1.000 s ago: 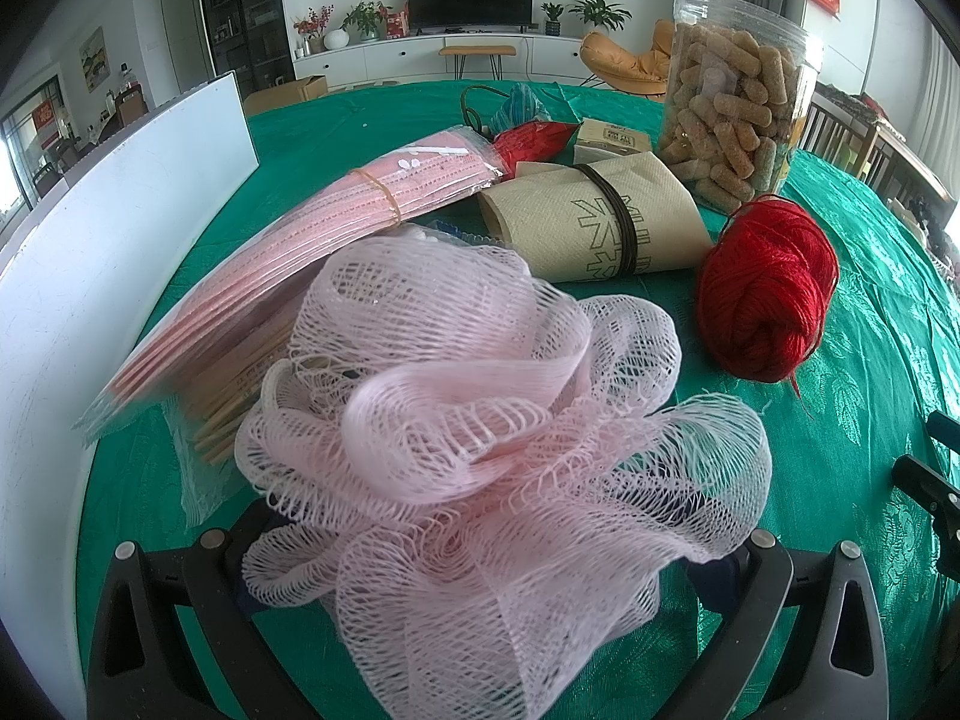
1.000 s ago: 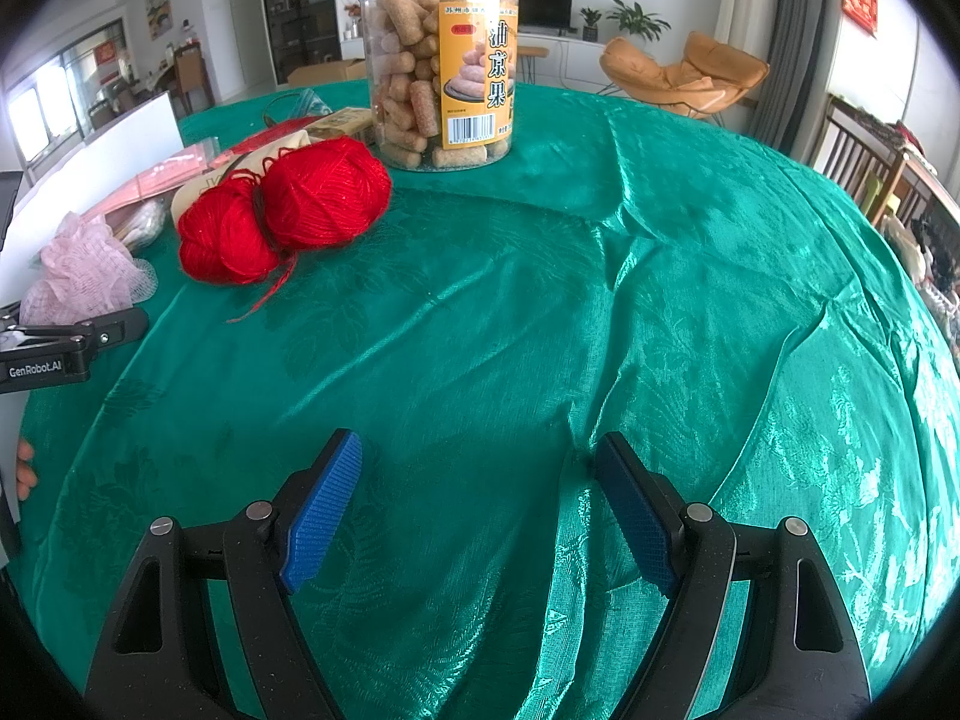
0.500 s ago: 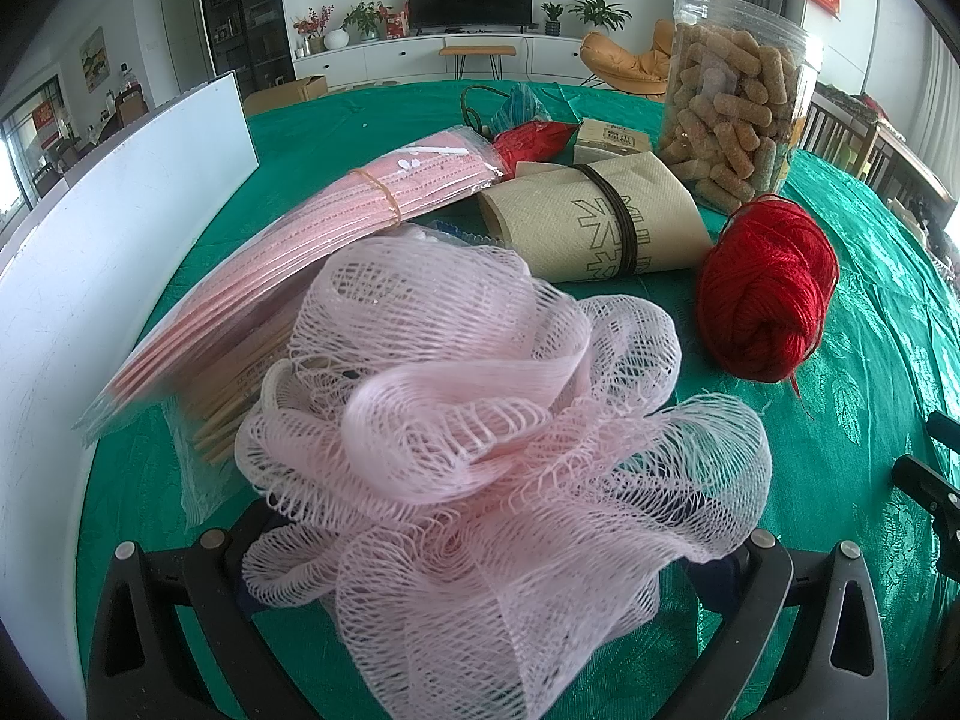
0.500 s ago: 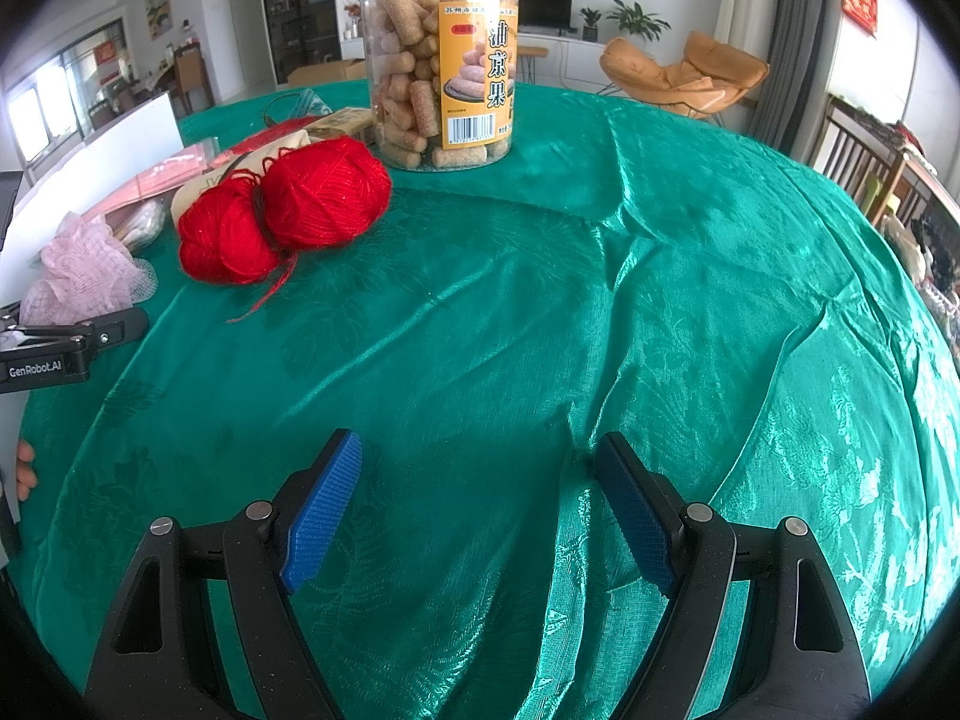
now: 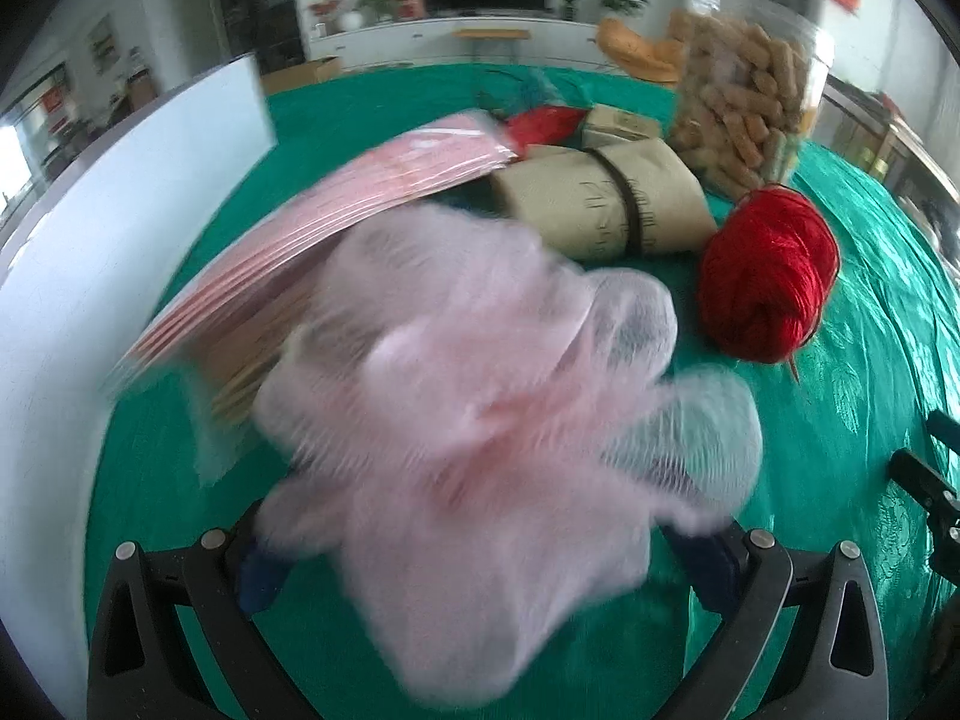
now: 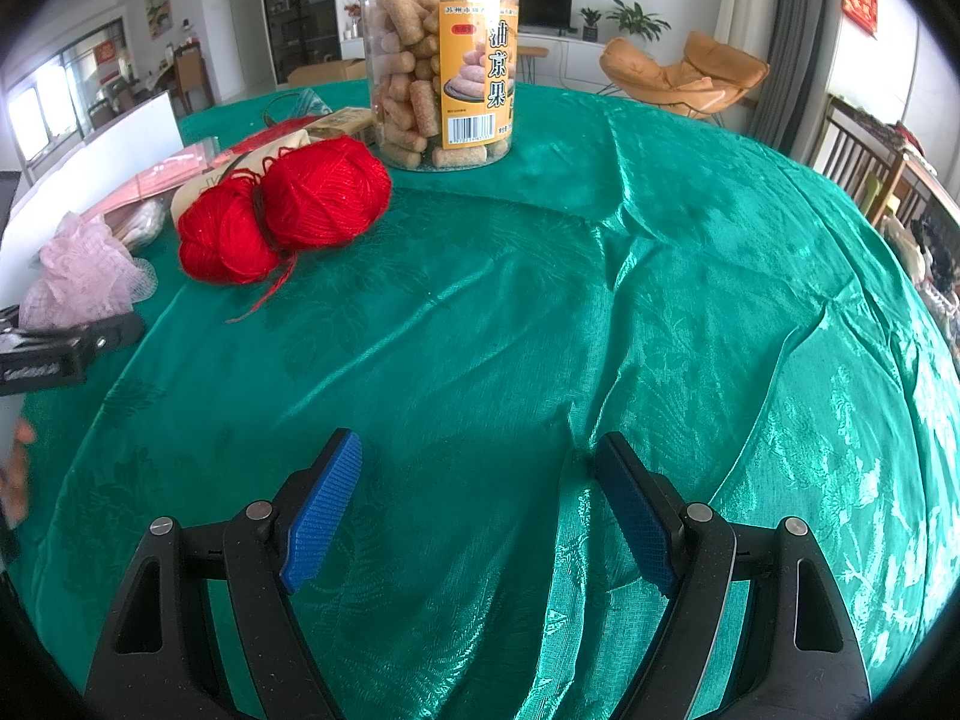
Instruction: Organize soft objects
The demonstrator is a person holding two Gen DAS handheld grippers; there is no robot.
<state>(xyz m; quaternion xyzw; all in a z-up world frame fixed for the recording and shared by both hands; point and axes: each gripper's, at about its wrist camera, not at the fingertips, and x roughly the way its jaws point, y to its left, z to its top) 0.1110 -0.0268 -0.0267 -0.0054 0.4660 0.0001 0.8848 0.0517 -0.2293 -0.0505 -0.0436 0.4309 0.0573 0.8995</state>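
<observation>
Mesh sponge: we see the pink mesh sponge [image 5: 480,420] filling the left wrist view, blurred, sitting between the fingers of the left gripper [image 5: 492,552] just above the green-clothed worktop [image 6: 600,300]; in the right wrist view it shows small at the far left edge.
Left fingers: we see blue pads on both sides pressed into the lower folds of the mesh, so we judge them clamped on the sponge, though the blur hides the exact contact.
Right fingers: we see the right gripper [image 6: 480,510] with its fingers wide apart and nothing between them, over bare cloth, well apart from every object.
How it handles: we judge the sponge very light, springy and open-netted; it squashes under the pads and can snag or trail loose loops.
Where to hold: we would grip deep at the gathered core, not the outer ruffles, which would only pull out.
Red yarn: we see the red yarn [image 6: 288,216], two balls bound together, lying on the worktop just right of the sponge; we judge it soft but denser, with a loose strand that could drag.
Neighbours: a pink packet [image 5: 336,222], a rolled tan cloth [image 5: 606,204] and a snack jar [image 6: 441,60] lie beyond; the jar is rigid and no part of the soft sort.
Risk: the netting could catch on the packet beside it.
</observation>
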